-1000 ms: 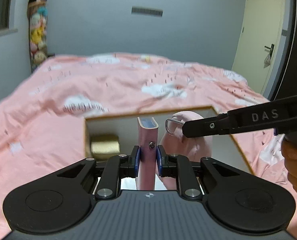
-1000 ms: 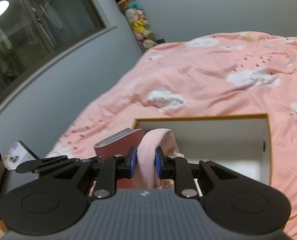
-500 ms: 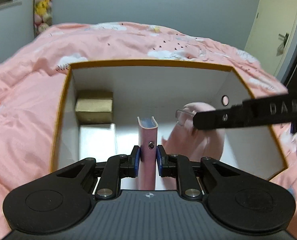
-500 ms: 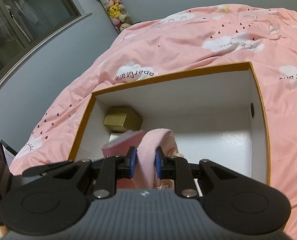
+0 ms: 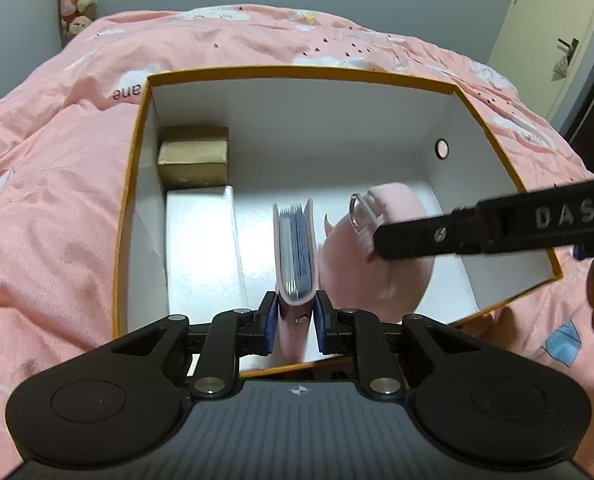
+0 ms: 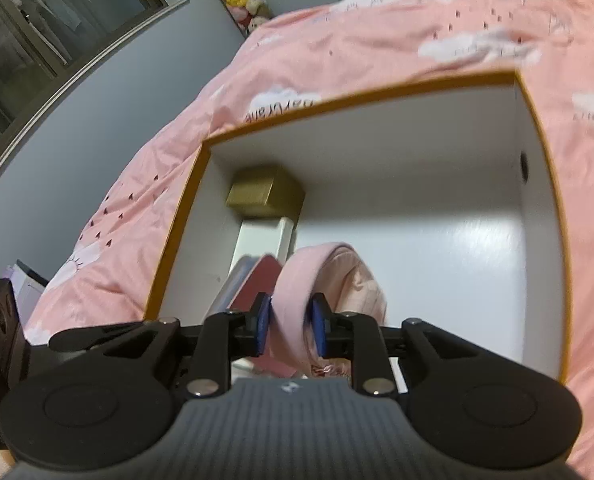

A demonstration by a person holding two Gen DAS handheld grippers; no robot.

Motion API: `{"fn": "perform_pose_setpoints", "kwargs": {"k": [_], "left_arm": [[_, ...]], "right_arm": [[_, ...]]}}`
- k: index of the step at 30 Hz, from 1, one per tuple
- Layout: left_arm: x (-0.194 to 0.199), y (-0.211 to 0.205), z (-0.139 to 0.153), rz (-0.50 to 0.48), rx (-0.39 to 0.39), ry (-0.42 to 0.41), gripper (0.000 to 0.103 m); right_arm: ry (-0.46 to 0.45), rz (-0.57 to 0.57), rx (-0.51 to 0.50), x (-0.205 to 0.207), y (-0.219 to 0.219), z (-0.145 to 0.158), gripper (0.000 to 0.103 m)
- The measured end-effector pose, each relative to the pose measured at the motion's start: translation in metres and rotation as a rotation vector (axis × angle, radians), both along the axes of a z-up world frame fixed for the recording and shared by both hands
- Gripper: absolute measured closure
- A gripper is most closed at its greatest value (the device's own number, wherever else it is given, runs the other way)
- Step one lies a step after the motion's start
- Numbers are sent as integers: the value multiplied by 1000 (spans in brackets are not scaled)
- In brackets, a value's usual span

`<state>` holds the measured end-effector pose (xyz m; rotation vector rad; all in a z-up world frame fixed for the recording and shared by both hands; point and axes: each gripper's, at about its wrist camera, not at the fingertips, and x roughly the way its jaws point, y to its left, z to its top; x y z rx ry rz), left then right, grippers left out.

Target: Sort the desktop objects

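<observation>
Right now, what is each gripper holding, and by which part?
The left gripper clamps the pink card wallet at its snap end. The right gripper, its jaws opening, has the pink pouch's rounded edge between them.

Pink card holder (image 5: 295,248) stands on edge inside the white, orange-rimmed box (image 5: 297,120), blue sleeves showing; soft pink pouch (image 5: 381,268) with a metal ring just beside it; gold box (image 5: 193,158) and silver box (image 5: 203,248) along the left wall.

Two close wrist views, angled down into one shared box (image 5: 497,128).
</observation>
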<state>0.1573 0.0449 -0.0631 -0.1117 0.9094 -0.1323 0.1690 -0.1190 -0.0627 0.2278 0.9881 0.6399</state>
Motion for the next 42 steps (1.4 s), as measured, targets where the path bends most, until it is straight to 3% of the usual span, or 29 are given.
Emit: {"fn": "perform_pose_setpoints", "kwargs": {"k": [3, 10, 18, 30, 36, 42], "left_arm": [[3, 1, 0, -9, -15, 11, 82], [7, 4, 13, -33, -30, -12, 76], [15, 4, 11, -63, -36, 20, 80], [5, 23, 21, 79, -65, 20, 83], [6, 32, 21, 109, -114, 37, 82], [6, 38, 14, 117, -156, 45, 80]], "right_arm": [[33, -1, -4, -3, 1, -6, 69], [49, -6, -37, -4, 5, -12, 66], [67, 0, -10, 1, 2, -16, 65], [107, 109, 54, 4, 13, -19, 73], [56, 213, -12, 2, 34, -15, 73], [60, 227, -17, 5, 37, -20, 71]]}}
